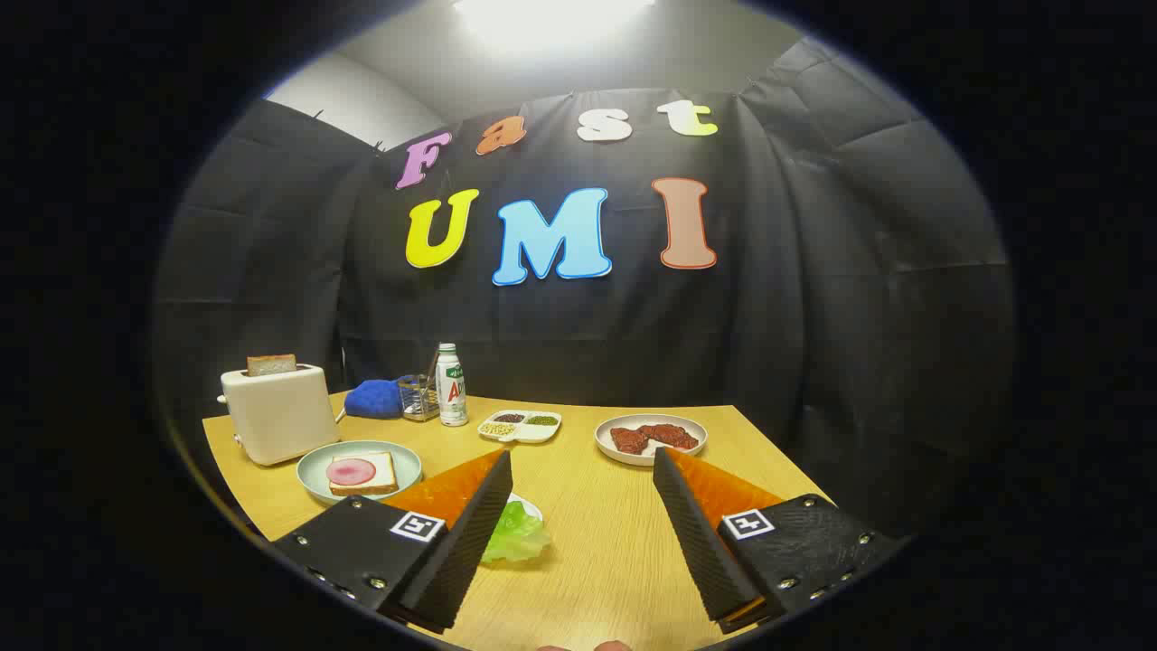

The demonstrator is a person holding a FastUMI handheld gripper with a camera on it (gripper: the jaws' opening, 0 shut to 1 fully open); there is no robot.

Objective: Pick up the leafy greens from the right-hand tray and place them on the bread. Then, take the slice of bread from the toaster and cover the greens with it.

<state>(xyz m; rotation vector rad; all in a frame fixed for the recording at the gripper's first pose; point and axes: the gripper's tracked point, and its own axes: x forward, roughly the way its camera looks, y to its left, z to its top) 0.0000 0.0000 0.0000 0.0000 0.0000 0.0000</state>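
Green leafy greens [515,533] beside left finger, gripper [583,470] wide open, holding nothing

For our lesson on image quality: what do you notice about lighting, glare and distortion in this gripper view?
Gripper view: the ceiling light is blown out to white glare; fisheye bending curves the table edges and the wall; the open gripper fingers loom large; the leafy greens beside the left finger look sharp and evenly lit.

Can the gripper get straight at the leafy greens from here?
Probably yes. The gripper is open and the leafy greens lie beside its left finger, partly hidden behind it. Nothing sits on them; a small shift left should bring them between the fingers.
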